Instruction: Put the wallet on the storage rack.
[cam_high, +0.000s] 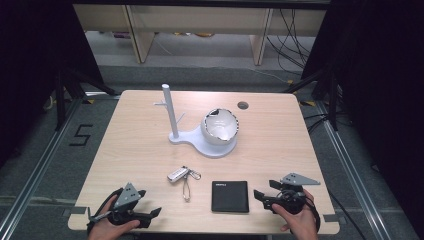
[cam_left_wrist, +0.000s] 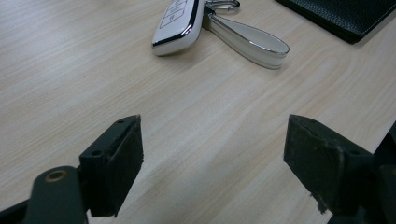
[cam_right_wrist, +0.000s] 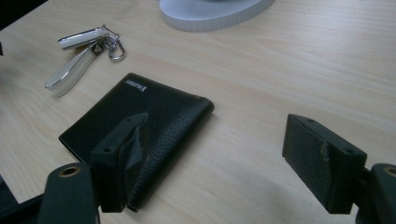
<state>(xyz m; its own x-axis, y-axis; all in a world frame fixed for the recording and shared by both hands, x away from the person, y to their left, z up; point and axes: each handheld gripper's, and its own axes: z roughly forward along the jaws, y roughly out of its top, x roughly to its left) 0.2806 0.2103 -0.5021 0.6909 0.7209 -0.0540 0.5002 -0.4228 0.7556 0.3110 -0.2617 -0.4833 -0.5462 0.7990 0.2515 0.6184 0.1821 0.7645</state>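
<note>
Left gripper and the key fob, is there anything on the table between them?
No. In the left gripper view, bare wood lies between the left gripper and the key fob.

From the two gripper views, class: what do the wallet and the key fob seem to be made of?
Wallet: black leather or imitation, matte, shown by its pebbled grain. Key fob: glossy white plastic, probably, with a shiny chrome-like edge that catches the light.

A black "5" (cam_high: 80, 135) is marked on the floor, well off to the left beyond the left hand-held gripper (cam_high: 150, 216). The black wallet (cam_right_wrist: 140, 123), just ahead of the right hand-held gripper (cam_right_wrist: 212, 154), carries a small pale brand stamp (cam_right_wrist: 136, 85), too small to read.
</note>
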